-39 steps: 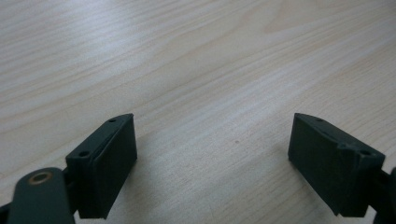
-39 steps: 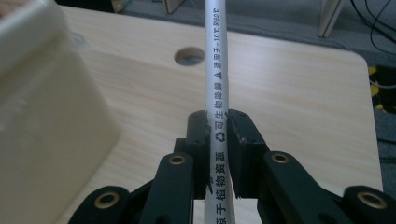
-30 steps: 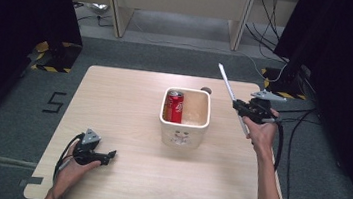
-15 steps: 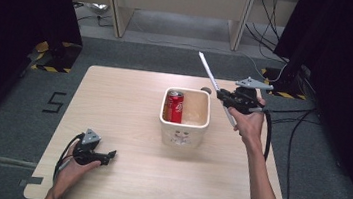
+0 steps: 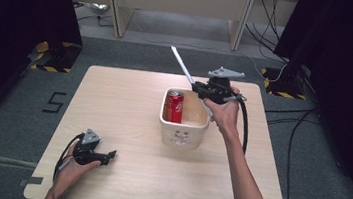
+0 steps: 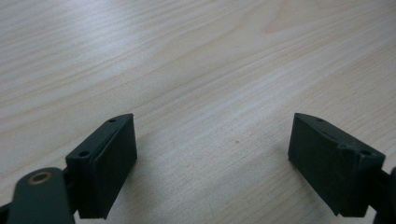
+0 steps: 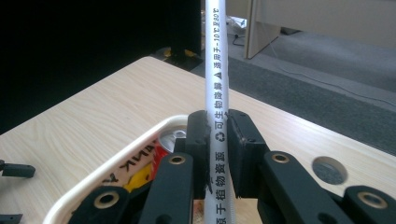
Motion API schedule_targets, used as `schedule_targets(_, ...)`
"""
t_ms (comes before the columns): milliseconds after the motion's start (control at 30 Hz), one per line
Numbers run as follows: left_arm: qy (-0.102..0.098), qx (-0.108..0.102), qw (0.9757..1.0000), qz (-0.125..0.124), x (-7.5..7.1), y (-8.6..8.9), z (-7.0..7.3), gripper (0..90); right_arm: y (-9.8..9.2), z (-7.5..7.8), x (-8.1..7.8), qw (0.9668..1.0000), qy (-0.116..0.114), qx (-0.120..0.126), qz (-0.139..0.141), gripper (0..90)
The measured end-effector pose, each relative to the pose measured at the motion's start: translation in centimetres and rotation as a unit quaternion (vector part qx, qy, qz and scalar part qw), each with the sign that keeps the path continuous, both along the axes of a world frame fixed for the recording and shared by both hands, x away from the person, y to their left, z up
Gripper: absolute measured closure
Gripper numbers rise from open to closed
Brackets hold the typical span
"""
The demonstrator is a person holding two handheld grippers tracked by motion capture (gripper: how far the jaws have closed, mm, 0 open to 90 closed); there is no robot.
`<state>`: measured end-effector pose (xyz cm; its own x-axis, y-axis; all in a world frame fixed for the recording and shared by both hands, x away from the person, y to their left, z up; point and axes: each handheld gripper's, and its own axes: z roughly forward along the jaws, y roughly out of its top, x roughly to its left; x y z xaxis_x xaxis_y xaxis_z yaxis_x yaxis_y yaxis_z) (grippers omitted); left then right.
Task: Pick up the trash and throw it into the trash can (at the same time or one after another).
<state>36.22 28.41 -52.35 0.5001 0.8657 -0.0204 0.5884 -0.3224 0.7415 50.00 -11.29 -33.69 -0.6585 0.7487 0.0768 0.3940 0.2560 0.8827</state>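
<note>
A long white paper-wrapped straw [image 5: 181, 64] with printed text slants up and to the left out of my right gripper [image 5: 197, 87]. That gripper is shut on it, above the far right rim of a cream tub [image 5: 184, 125]. Inside the tub a red can [image 5: 174, 107] stands upright at the left. In the right gripper view the straw [image 7: 216, 70] is pinched between the pads of my right gripper [image 7: 217, 128], with the can [image 7: 170, 139] just below. My left gripper [image 5: 110, 155] rests on the table near its front left. Its jaws stand wide open over bare wood [image 6: 212, 140].
The light wooden table [image 5: 123, 103] holds the tub at its middle. A round cable hole [image 7: 329, 170] sits in the tabletop beyond the tub. Desk legs and cables stand on the grey floor behind the table, with dark curtains on both sides.
My right hand has carried the straw leftward and a little up, from beside the tub's right side to over its far right rim. The left hand has stayed put.
</note>
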Motion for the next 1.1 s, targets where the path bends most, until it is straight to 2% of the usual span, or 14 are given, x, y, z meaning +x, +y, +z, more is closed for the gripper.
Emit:
schedule_targets(200, 0.000, 0.001, 1.0000, -0.001, 0.0, 0.0, 0.0, 14.6, 2.0, -0.5, 0.7, 0.9999, 0.010, 0.004, 0.010, 79.4)
schedule_targets(433, 0.000, 0.001, 1.0000, -0.001, 0.0, 0.0, 0.0, 14.6, 3.0, -1.1, 1.1, 0.9997, 0.016, 0.007, 0.014, 79.4)
schedule_targets(733, 0.000, -0.001, 1.0000, 0.000, 0.0, 0.0, 0.0, 14.6, 2.9, -1.8, 1.4, 0.9996, 0.027, 0.007, 0.005, 79.4)
schedule_targets(1100, 0.000, -0.001, 1.0000, 0.000, 0.0, 0.0, 0.0, 14.6, 2.4, -1.7, 1.5, 0.9996, 0.028, 0.007, 0.002, 79.3)
